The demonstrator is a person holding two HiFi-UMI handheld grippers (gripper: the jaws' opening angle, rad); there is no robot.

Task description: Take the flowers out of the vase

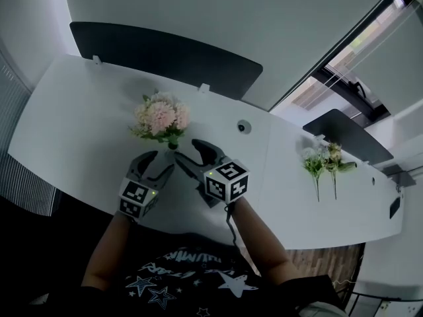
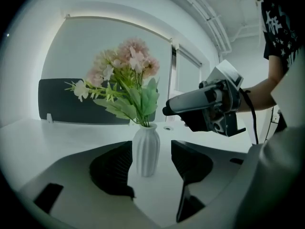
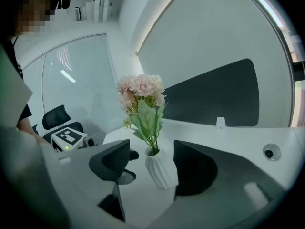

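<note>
While left gripper [image 1: 163, 160] and right gripper [image 1: 187, 152] both gape wide and empty by the white vase [image 2: 146, 151] mid-frame on the table [image 1: 79, 111], the flowers [image 2: 125, 75] look light and soft, so I'd pinch the bunched stems [image 2: 141, 118] just above the neck and steady the likely tippy vase.

Both bare forearms reach forward from the torso and draw in toward each other. The left forearm [image 1: 109, 249] runs up to the left gripper [image 1: 162, 161], and the right forearm [image 1: 261, 240] angles inward to the right gripper [image 1: 188, 149]. The two grippers sit close together, their tips nearly meeting, both pointing away from the body and slightly downward. Each marker cube faces up toward the head, the left cube [image 1: 137, 199] lower and the right cube [image 1: 227, 180] a little further forward. Both grippers' jaws stand wide apart. A white ribbed vase [image 2: 146, 152] stands in each gap, and neither pair of pads is clamped on it.
</note>
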